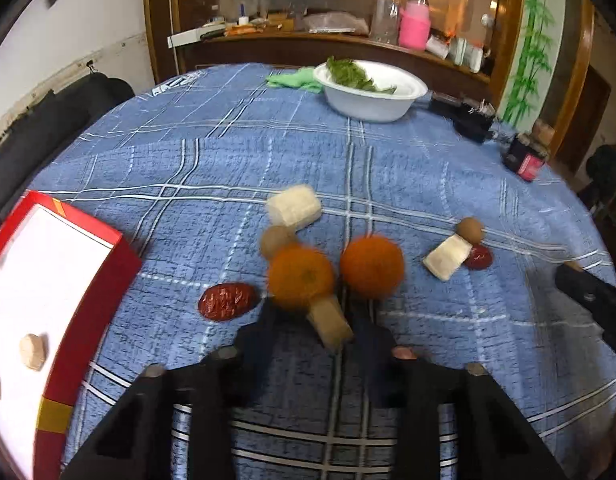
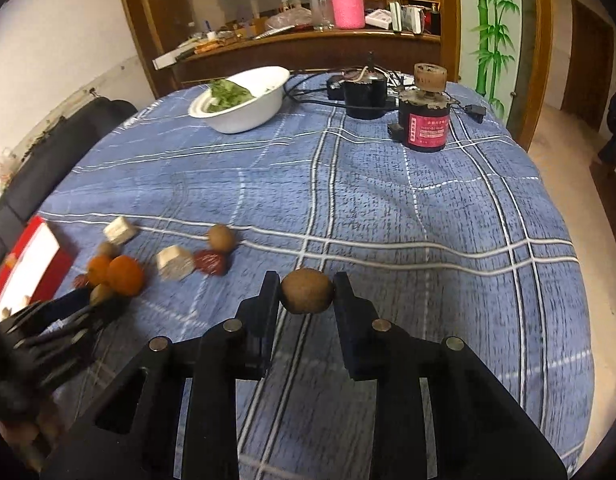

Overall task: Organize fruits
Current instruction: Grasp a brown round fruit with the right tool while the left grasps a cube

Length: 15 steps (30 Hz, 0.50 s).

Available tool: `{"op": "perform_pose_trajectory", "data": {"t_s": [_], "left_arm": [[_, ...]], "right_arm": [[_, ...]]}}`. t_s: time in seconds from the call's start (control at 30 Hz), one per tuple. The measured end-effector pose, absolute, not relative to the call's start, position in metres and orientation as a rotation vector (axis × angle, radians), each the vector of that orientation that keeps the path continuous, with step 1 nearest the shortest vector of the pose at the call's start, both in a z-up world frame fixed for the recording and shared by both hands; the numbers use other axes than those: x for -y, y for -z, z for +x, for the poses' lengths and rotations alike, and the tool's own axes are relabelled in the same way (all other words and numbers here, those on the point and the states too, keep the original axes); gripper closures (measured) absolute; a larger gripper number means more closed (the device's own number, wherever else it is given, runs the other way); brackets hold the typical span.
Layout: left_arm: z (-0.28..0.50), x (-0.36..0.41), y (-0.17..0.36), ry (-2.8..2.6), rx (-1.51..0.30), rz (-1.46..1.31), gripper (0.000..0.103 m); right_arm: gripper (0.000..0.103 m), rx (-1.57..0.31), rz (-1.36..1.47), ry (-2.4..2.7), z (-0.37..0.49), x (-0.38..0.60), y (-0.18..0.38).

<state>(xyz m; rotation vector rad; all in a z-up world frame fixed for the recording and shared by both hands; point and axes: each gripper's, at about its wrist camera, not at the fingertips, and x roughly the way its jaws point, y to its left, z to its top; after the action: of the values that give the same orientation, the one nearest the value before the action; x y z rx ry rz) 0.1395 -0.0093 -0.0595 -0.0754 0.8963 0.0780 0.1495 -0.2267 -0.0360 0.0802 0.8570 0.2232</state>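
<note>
The right claw (image 2: 307,292) grips a brown longan (image 2: 307,290), lifted for sorting. The left claw (image 1: 325,320) seems clenched on a blurred pale sugarcane piece (image 1: 331,322), likely bound for the red box (image 1: 48,280).

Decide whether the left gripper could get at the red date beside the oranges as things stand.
Probably not straight away: the left gripper already holds a pale fruit piece. The red date lies uncovered on the cloth just left of its fingers.

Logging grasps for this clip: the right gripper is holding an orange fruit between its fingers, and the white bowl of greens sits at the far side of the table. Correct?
Not quite: the right gripper holds a round brown fruit, not an orange one, as the right wrist view shows. The white bowl of greens does sit at the far side.
</note>
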Motion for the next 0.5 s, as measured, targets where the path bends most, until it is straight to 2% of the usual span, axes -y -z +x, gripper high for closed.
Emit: {"op": "perform_pose_trajectory", "data": {"t_s": [0.5], "left_arm": [[0.055,0.011,0.045,0.053,-0.891,-0.049,0.09]], "right_arm": [[0.078,-0.871,0.055,-0.28,0.09,0.204,0.028]]}}
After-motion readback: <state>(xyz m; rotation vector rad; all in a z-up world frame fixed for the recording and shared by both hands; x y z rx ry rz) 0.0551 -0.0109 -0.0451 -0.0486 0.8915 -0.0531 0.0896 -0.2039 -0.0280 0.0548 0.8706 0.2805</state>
